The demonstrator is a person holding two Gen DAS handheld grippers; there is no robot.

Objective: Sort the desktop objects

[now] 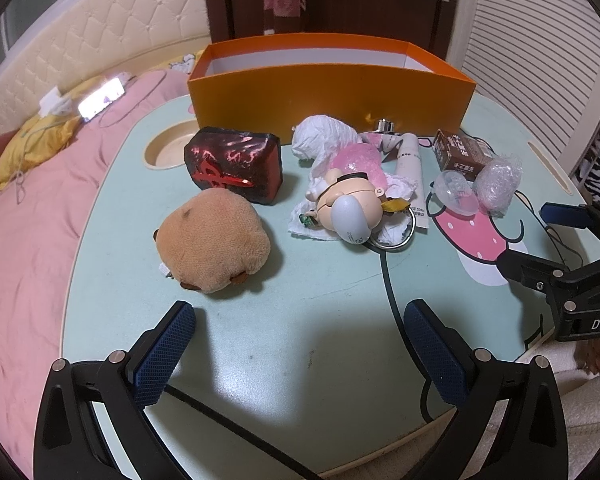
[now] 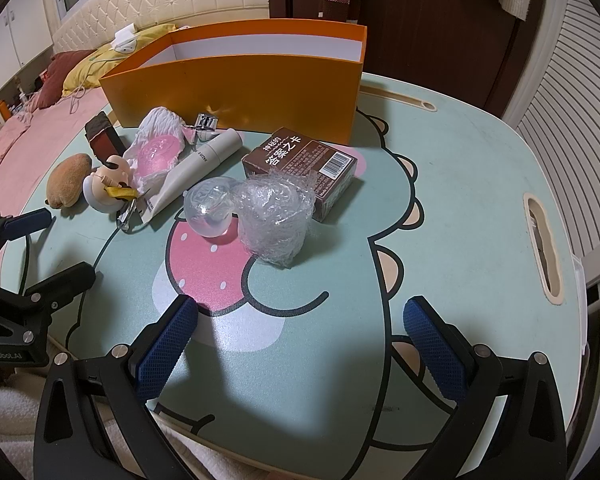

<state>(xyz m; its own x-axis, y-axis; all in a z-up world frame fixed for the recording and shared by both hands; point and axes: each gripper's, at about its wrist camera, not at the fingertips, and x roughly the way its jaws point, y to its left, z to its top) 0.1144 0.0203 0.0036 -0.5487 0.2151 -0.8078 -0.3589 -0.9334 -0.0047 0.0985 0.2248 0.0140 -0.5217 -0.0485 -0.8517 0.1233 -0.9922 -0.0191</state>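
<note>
Nothing sorted yet, I judge; all items lie on the surface [image 1: 300, 320] in front of the orange box [image 1: 328, 92], which looks empty from here. Largest first: plush [image 1: 214, 246] nearest my left hand-held gripper [image 1: 300, 344], jaws apart, holding nothing. I'd close on its middle and lift clear of the black block [image 1: 236, 164] before dropping it over the box wall. Right hand-held gripper [image 2: 300, 340] also apart, empty; the bubble wrap [image 2: 276, 216] is closest, brown carton [image 2: 304, 164] just behind, touching or nearly. Wrap crushes, so squeeze lightly.
</note>
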